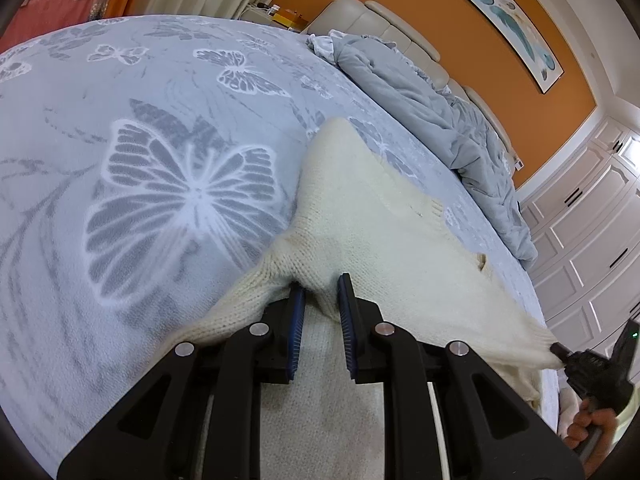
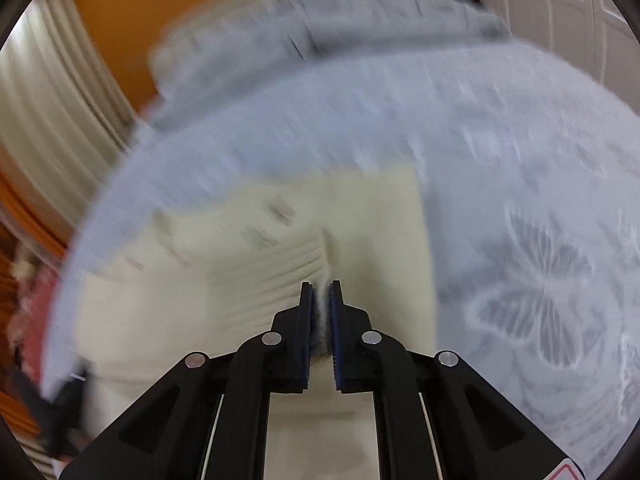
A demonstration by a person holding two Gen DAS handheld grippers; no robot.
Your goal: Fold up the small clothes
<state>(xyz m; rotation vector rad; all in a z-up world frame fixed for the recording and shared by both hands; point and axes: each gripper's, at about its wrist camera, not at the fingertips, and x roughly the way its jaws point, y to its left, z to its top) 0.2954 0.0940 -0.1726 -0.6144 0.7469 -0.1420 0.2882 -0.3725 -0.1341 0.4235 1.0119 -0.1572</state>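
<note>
Here, on the left: butterfly-print bedspread [image 1: 120, 140], grey-blue with a large white butterfly, covering the bed. Cream knit sweater [image 1: 360, 208] lies across it toward the right half of the left wrist view, one end reaching up the bed, the near part lifted toward the cameras.

Left gripper [image 1: 321, 286]: blue-padded fingers [image 1: 297, 320] partly closed, a bunched fold of the sweater's knit pinched between the tips. Ribbed edge trails off to the gripper's left.

Further right, a crumpled grey duvet [image 1: 440, 112] heaped along the beige padded headboard [image 1: 384, 24]. Orange wall [image 1: 440, 40] behind, framed picture [image 1: 504, 12] on it; white panelled wardrobe doors [image 1: 592, 232] at the far right edge.

Right gripper [image 1: 557, 349] shows at the lower right of the same view, its black tip clamped on a ribbed corner of the sweater, a hand [image 1: 588, 428] around the handle.

Right wrist view (heavily motion-blurred): right gripper [image 2: 320, 286] jaws nearly closed on a thin pinch of sweater [image 2: 248, 280], fabric visible between the pads. Bedspread [image 2: 520, 220] beyond; duvet [image 2: 320, 32] at top; pleated curtains [image 2: 52, 92] at left.
</note>
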